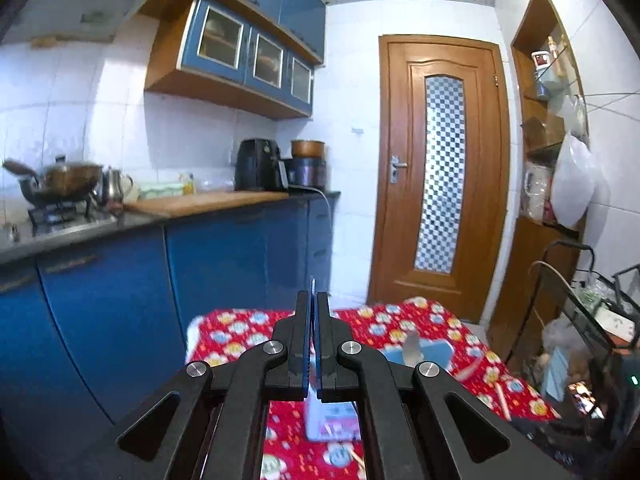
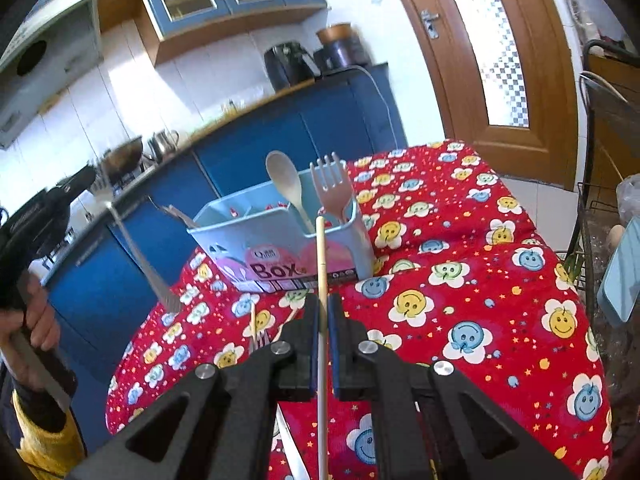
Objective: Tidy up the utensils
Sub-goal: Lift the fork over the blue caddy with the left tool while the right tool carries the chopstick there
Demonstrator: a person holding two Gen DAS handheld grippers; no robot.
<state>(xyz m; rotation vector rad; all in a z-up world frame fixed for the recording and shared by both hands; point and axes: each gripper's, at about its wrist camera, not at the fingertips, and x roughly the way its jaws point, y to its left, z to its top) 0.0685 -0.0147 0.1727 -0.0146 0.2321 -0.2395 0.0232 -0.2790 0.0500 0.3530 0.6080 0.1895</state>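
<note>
Right wrist view: chopstick (image 2: 321, 280) is sitting pinched between the right tool (image 2: 324, 316) pads, pointing at the blue utensil box (image 2: 280, 248).
Box: holding a spoon (image 2: 285, 184) and fork (image 2: 331, 188), standing on the red-clothed counter (image 2: 460, 280).
Left tool (image 1: 313, 308): pressed together on a metal utensil (image 2: 136, 248), hanging beside the counter.

Both wrist views face the door (image 1: 438, 172), sharing the table (image 2: 460, 264).
</note>
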